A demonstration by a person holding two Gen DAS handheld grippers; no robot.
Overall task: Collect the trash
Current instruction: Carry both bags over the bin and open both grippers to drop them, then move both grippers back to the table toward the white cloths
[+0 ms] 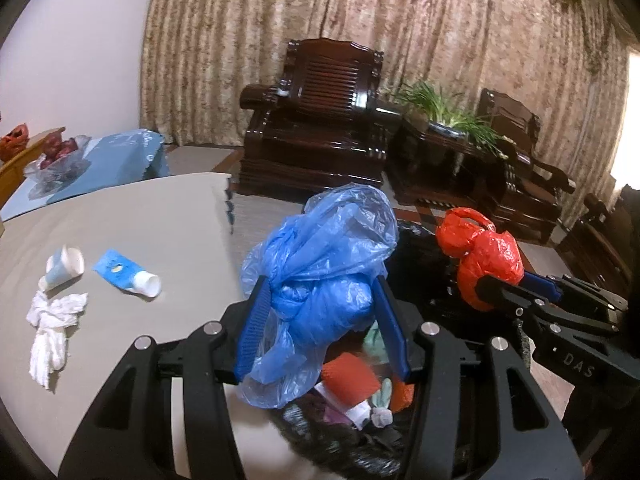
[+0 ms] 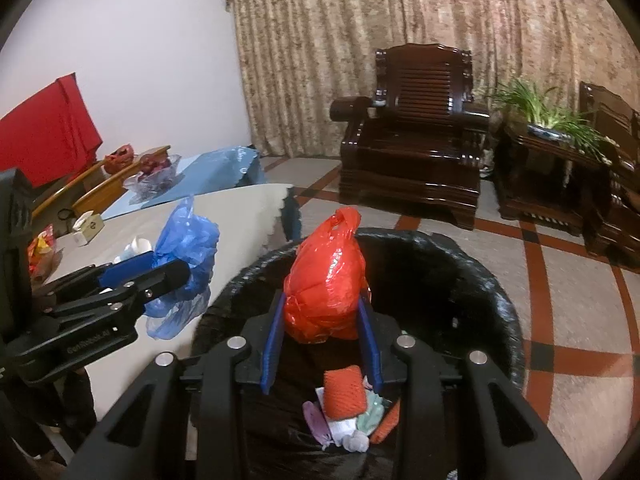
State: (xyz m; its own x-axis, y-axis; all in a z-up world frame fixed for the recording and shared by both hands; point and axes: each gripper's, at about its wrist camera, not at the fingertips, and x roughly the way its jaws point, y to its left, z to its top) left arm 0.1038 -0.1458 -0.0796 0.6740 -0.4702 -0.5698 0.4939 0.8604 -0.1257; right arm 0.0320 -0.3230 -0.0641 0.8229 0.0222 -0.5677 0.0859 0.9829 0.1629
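left hand-held gripper (image 1: 322, 312) clamps a crinkled blue plastic bag (image 1: 320, 264) at the table's (image 1: 160, 208) edge; right hand-held gripper (image 2: 322, 320) grips a knotted red plastic bag (image 2: 326, 280) over the black-lined round bin (image 2: 480, 280).

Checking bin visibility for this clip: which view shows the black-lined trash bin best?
The right wrist view: the trash bin shows nearly its whole rim, black liner and the litter inside, below the red bag. The left wrist view shows only a dark slice of it behind the blue bag.
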